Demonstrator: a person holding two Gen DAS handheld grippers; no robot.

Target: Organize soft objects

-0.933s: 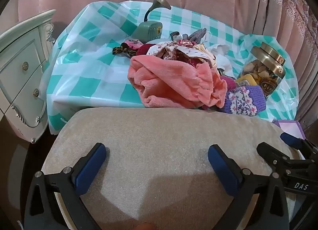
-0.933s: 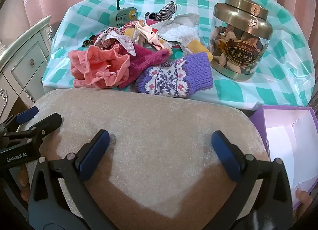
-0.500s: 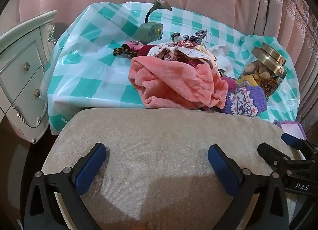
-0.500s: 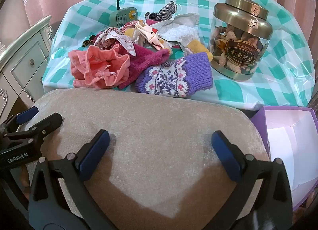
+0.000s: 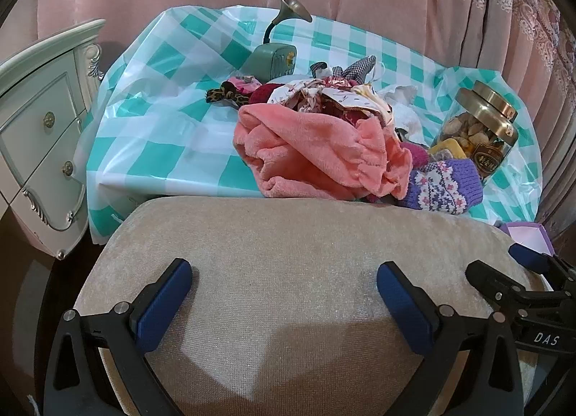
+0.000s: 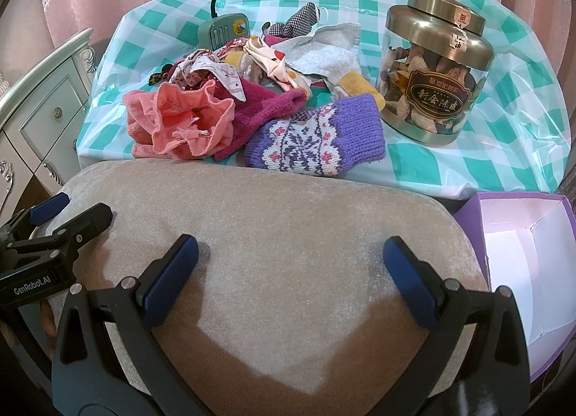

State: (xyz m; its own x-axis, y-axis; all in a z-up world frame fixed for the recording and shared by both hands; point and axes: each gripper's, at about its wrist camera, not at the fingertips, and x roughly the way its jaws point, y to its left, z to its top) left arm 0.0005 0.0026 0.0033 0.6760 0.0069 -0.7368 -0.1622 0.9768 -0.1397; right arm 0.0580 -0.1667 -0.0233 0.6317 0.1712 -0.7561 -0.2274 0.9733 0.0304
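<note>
A: Hovering over the cushion (image 5: 288, 272), both grippers are sitting idle: the left gripper (image 5: 284, 290) and right gripper (image 6: 289, 274) are each holding their jaws wide apart, gripping nothing.

B: Where are the soft things lying?

A: They are all sitting in 1 pile (image 6: 252, 92) on the checked cloth (image 5: 151, 135), spreading from its middle to its near edge. A pink towel (image 5: 316, 153) and a purple mitten (image 6: 316, 142) are lying at the near edge, just beside the cushion; the jar (image 6: 435, 67) is standing to the right.

B: So nothing is getting sorted yet?

A: I am judging it so. The purple box (image 6: 532, 254), past the cloth's near right corner, is looking empty in the part showing, so the whole pile is waiting.
</note>
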